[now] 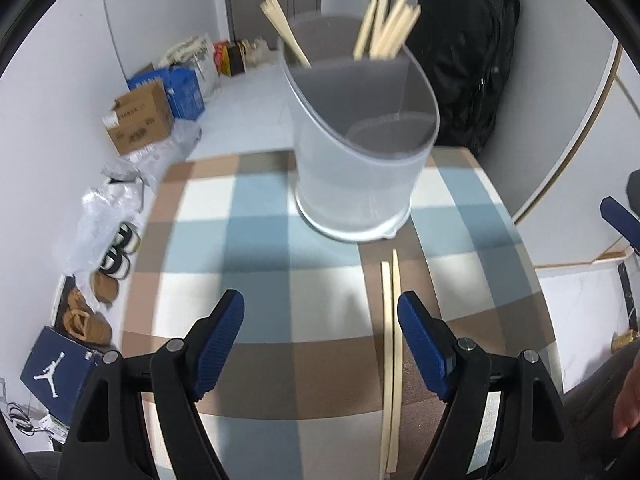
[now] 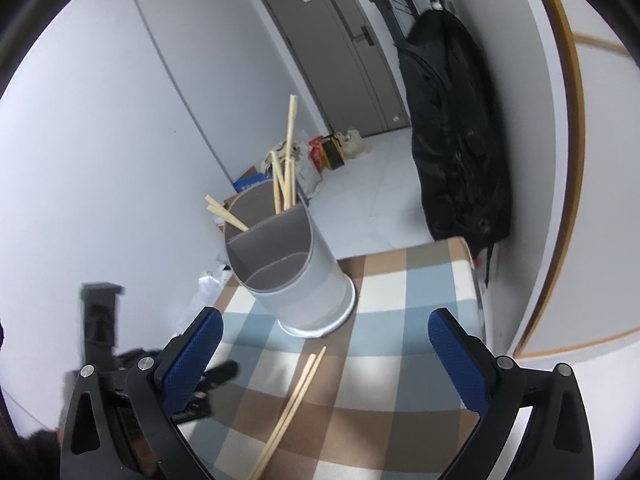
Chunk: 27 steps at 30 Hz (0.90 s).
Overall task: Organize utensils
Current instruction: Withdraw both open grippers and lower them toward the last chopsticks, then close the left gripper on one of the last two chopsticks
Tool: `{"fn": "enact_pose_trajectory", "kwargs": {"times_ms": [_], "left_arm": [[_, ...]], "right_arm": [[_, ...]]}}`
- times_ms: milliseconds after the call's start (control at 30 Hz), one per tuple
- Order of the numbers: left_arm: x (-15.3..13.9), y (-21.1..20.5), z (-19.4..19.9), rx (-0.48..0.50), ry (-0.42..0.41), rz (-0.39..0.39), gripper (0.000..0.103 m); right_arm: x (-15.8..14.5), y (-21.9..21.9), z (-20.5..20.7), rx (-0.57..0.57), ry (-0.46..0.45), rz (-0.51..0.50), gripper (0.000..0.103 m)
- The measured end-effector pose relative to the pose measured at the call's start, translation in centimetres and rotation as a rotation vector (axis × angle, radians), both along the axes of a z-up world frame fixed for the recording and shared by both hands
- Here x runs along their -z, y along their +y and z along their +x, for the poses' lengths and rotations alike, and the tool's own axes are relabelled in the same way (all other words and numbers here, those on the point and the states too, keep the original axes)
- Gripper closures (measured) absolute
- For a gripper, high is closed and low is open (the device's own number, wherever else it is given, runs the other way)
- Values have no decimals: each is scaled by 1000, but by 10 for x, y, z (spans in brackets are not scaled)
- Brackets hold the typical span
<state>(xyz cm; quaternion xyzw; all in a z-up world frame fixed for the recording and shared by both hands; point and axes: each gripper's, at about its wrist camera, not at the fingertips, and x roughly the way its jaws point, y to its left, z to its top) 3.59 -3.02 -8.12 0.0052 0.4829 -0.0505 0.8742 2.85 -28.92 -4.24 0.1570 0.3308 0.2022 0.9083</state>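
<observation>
Desk with checked cloth, seen past both sets of jaws. Grey divided holder stands upright on it, ahead of the left gripper and ahead-left of the right gripper; chopsticks stick up from its rear compartments, near compartment shows none. Loose chopstick pair lies flat on the desk, just inside the left gripper's right-hand jaw, not touched. In the right wrist view the same pair lies between the jaws, below them. Left jaws released, empty. Right jaws spread wide, empty.
</observation>
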Motion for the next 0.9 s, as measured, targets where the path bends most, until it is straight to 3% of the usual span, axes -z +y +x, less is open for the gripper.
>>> {"fn": "enact_pose_trajectory", "kwargs": {"times_ms": [100, 467, 833, 900], "left_arm": [[11, -6, 5, 10, 45, 4, 28], [39, -17, 16, 21, 178, 28, 28], [39, -23, 19, 13, 229, 34, 28], [39, -24, 22, 14, 234, 30, 34]], "right_arm": [[9, 2, 7, -23, 60, -9, 0], [15, -1, 11, -3, 72, -15, 0], [15, -1, 13, -5, 81, 5, 0], [15, -1, 13, -3, 80, 9, 0]]}}
